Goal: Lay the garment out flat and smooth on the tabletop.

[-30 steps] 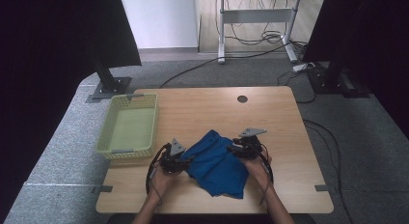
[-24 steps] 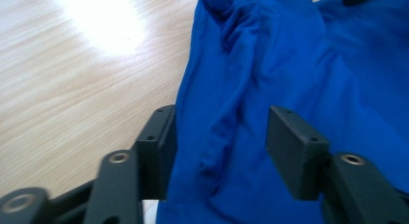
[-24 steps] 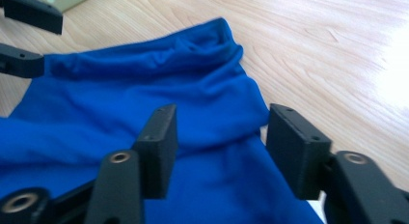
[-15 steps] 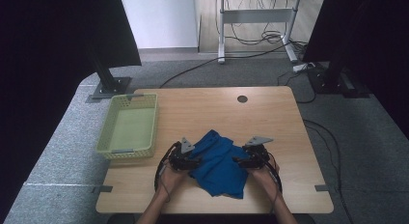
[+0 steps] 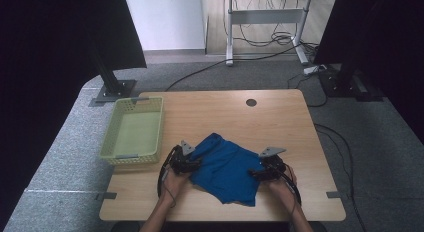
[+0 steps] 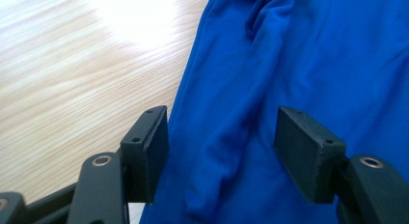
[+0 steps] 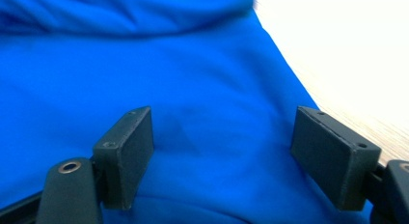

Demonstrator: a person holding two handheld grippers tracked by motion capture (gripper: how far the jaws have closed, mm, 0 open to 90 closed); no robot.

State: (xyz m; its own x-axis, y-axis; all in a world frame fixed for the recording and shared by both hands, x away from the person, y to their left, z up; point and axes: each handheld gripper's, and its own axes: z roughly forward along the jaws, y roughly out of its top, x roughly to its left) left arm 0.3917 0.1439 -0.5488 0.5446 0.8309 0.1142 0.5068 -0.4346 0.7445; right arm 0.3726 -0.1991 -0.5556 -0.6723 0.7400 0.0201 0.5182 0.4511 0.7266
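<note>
Blue cloth (image 5: pixel 225 167) near counter's (image 5: pixel 210 112) front edge. Left gripper (image 6: pixel 222 137) open; right gripper (image 7: pixel 222 147) just opening, jaws astride fabric, ungripped. Next: close on edges.

Wooden tabletop (image 5: pixel 280 117) with a cloth and a basket on it

A crumpled blue cloth (image 5: pixel 225 167) lies on the tabletop towards its near edge, roughly midway between the left and right edges, one corner reaching close to that near edge. A pale green basket (image 5: pixel 112 137) with perforated walls stands at the left edge, its long side running along it, well apart from the far left corner. A small dark round hole (image 5: pixel 251 102) sits near the far edge. The right half and the far part show bare light wood grain.
</note>
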